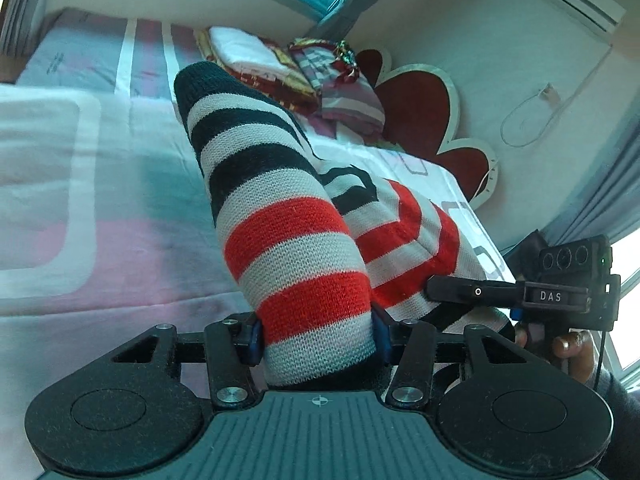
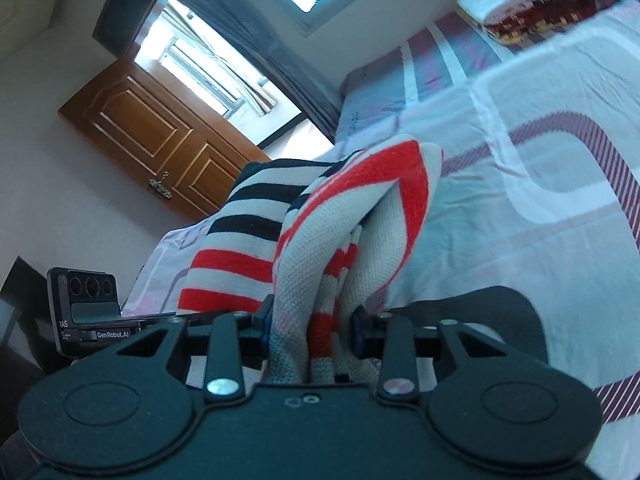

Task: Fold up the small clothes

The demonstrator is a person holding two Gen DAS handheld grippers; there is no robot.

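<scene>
A knitted striped garment (image 1: pixel 288 240) in red, black and pale grey hangs above the bed. My left gripper (image 1: pixel 318 338) is shut on a thick roll of it, blue pads pressing both sides. In the right wrist view the same striped garment (image 2: pixel 344 216) bunches up between the pads of my right gripper (image 2: pixel 312 328), which is shut on it. The right gripper's body (image 1: pixel 560 288), with a person's fingers (image 1: pixel 568 348) around it, shows at the right edge of the left wrist view. The left gripper's body (image 2: pixel 84 308) shows at the left of the right wrist view.
A bed (image 1: pixel 80 200) with a white, pink and blue patterned sheet lies below. Folded clothes (image 1: pixel 280 68) are stacked at its far end by a red heart-shaped headboard (image 1: pixel 416 104). A wooden door (image 2: pixel 160 136) and a window (image 2: pixel 208 64) stand beyond the bed. A dark strap (image 2: pixel 500 312) lies on the sheet.
</scene>
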